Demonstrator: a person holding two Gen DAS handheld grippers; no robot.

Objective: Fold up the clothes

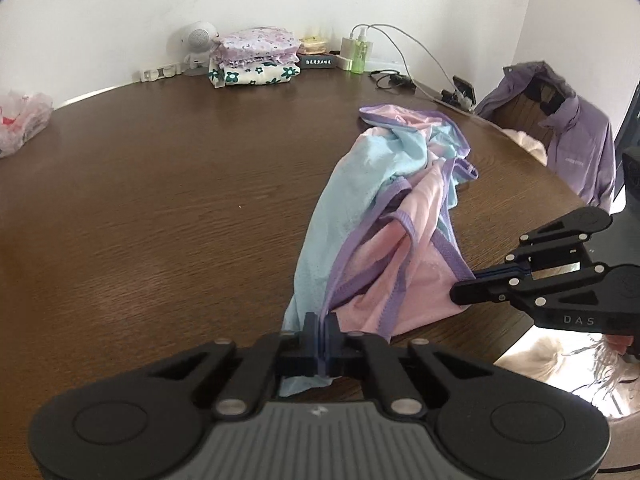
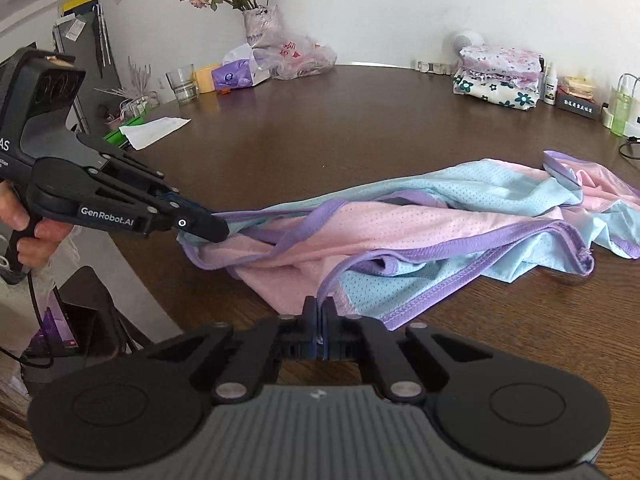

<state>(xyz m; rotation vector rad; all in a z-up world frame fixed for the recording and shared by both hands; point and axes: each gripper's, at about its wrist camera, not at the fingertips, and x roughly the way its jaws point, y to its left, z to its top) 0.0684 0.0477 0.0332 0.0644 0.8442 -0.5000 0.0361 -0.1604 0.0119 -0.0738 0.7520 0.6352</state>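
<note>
A crumpled mesh garment [image 1: 380, 216] [image 2: 420, 224] in pink and light blue with purple trim lies on the brown wooden table [image 1: 160, 200] [image 2: 320, 132]. My left gripper [image 1: 320, 322] [image 2: 222, 234] is shut on its near edge, pinching blue cloth and purple trim. My right gripper [image 2: 319, 308] [image 1: 458, 292] is shut on the purple-trimmed hem at the garment's other near corner. The cloth stretches loosely between the two grips. A hand [image 2: 24, 232] holds the left gripper's handle.
A stack of folded floral clothes [image 1: 256, 56] [image 2: 496, 76] sits at the far edge by the wall. A purple jacket [image 1: 576, 140] hangs on a chair to the right. Green bottle [image 1: 360, 54], cables, plastic bag [image 1: 20, 124], glass [image 2: 182, 82], flower vase [image 2: 262, 24] and paper [image 2: 156, 130] line the table's rim.
</note>
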